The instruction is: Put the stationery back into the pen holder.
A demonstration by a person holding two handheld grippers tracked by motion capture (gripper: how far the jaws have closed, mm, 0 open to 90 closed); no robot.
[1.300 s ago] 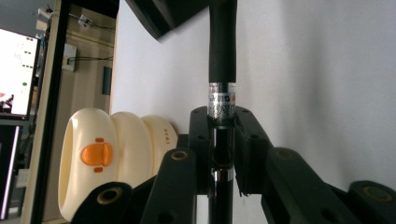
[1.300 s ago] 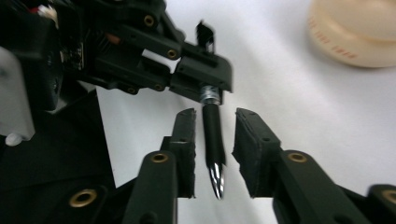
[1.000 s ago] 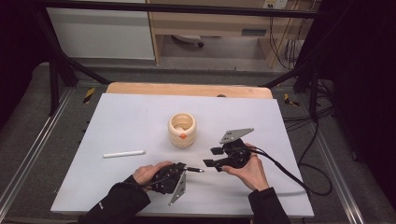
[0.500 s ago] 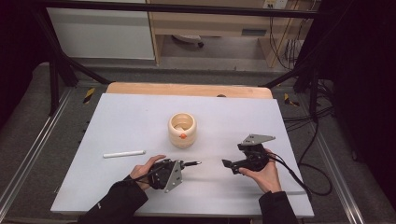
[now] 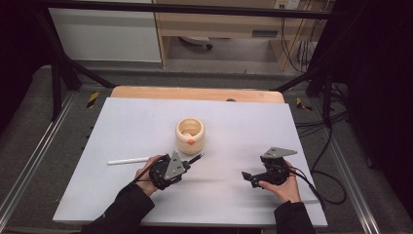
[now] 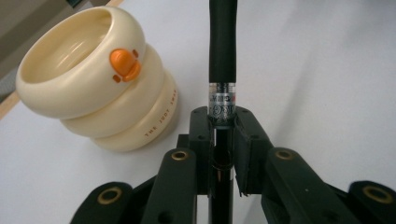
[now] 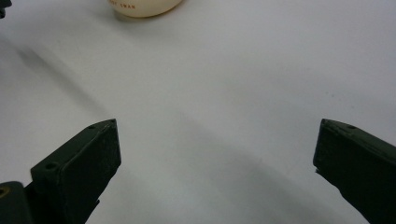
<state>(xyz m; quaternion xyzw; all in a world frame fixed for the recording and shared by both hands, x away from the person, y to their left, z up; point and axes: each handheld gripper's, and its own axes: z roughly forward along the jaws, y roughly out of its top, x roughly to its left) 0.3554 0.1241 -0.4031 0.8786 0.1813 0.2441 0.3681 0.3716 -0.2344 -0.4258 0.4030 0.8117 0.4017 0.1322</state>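
Item 1: black pen (image 6: pixel 222 51), clamped between the fingers of the left gripper (image 5: pixel 181 165); tip points toward 2 o'clock in the high view, just beside the holder.
Item 2: cream ringed holder (image 5: pixel 190 135) with orange beak, upright at surface (image 5: pixel 243 122) centre, at 12 o'clock from the left gripper.
Item 3: right gripper (image 7: pixel 215 154), fingers spread wide, holding nothing, at 4 o'clock from the holder.
Item 4: white stick (image 5: pixel 127 160), lying flat, 9 o'clock of the left gripper.

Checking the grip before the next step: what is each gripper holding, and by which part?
The left gripper holds a black pen, jaws shut on its clear barrel just behind the black grip section. The right gripper is open and holds nothing.
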